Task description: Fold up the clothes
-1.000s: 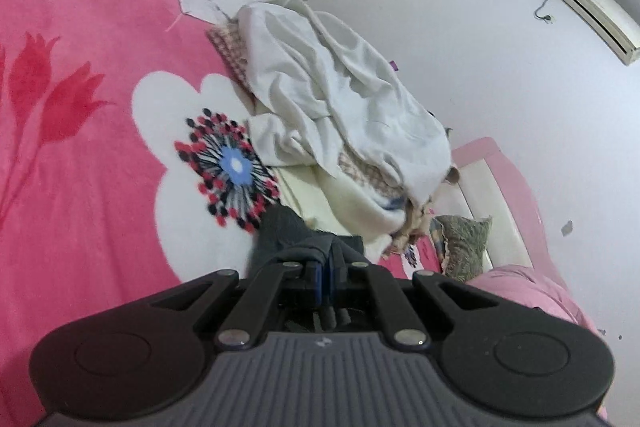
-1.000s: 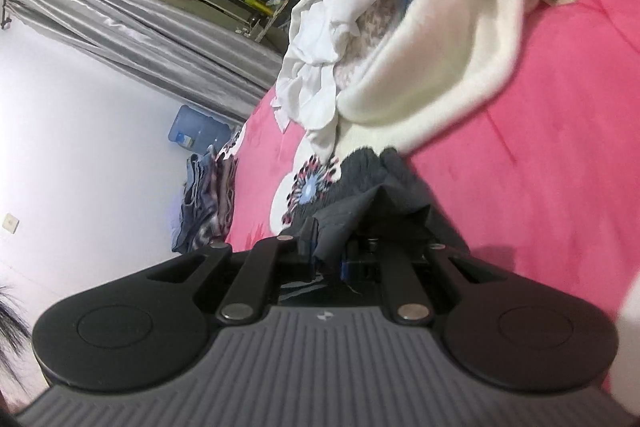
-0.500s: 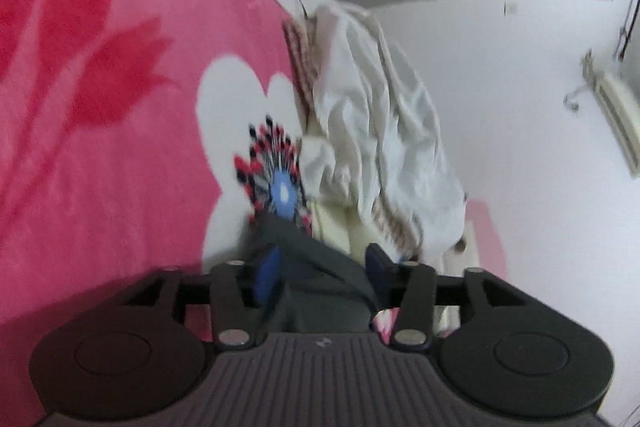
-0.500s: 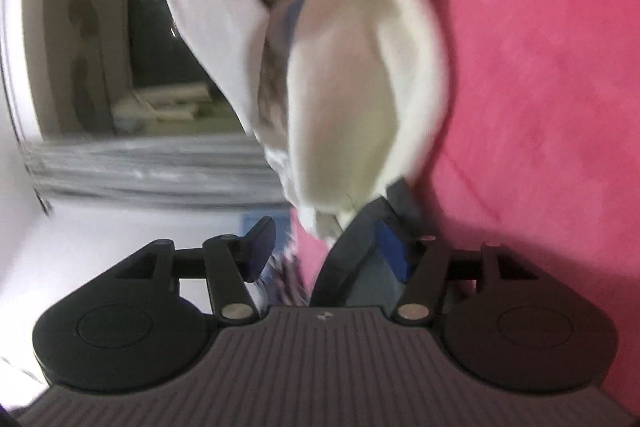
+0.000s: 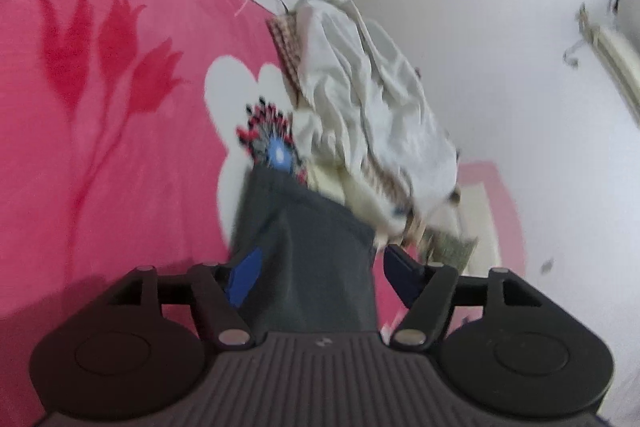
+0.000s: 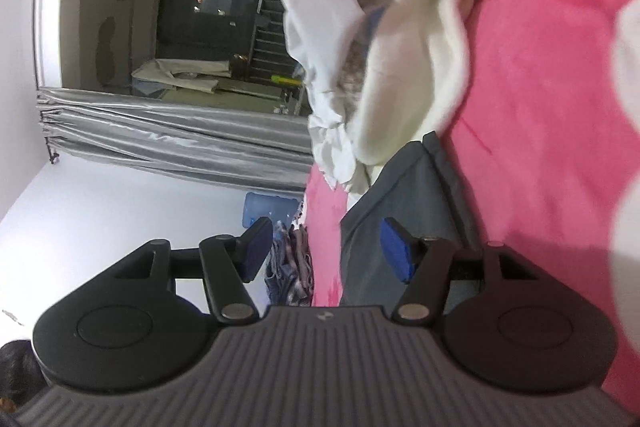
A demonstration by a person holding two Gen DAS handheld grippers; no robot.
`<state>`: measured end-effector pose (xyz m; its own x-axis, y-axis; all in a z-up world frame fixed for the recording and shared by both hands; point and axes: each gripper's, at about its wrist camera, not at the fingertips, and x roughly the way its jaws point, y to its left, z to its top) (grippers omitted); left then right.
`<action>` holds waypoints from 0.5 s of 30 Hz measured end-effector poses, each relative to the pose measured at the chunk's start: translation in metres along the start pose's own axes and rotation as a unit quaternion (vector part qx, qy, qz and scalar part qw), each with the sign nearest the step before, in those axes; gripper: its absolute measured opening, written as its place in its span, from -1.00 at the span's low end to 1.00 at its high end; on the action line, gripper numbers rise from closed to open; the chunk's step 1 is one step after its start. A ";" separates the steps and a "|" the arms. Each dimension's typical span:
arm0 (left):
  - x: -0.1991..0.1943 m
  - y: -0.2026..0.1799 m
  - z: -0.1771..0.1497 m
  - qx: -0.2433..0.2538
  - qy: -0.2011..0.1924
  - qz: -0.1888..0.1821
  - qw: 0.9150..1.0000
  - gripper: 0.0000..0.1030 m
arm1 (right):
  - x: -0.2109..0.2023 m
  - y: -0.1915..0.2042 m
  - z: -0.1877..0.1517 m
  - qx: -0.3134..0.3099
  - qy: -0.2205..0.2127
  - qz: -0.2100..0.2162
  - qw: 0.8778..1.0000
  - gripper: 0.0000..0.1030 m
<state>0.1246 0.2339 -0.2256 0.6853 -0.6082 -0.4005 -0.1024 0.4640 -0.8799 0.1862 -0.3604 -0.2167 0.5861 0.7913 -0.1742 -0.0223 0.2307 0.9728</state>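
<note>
Both tongs, left tongs (image 5: 316, 273) and right tongs (image 6: 326, 253), are opening, letting go of the dark grey garment (image 5: 316, 267) stretching straight ahead between their pads.

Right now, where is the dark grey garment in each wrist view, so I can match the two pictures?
Left wrist view: the dark grey garment fills the lower centre, lying between the opening jaws of the left gripper.
Right wrist view: the garment sits lower centre-right, against the right-hand pad of the opening right gripper.
Shared landmark: the pile of white clothes just beyond the garment, on the pink blanket.
</note>
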 end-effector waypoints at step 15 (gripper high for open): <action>0.003 -0.025 -0.121 0.092 0.099 0.135 0.981 -0.42 | -0.005 -0.016 -0.108 -0.056 0.020 -0.207 0.977 0.23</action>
<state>0.0421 0.1422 -0.2356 0.4946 -0.5517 -0.6716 -0.1169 0.7234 -0.6804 0.0957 -0.3070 -0.2476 0.5318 0.6384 -0.5565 0.1196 0.5939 0.7956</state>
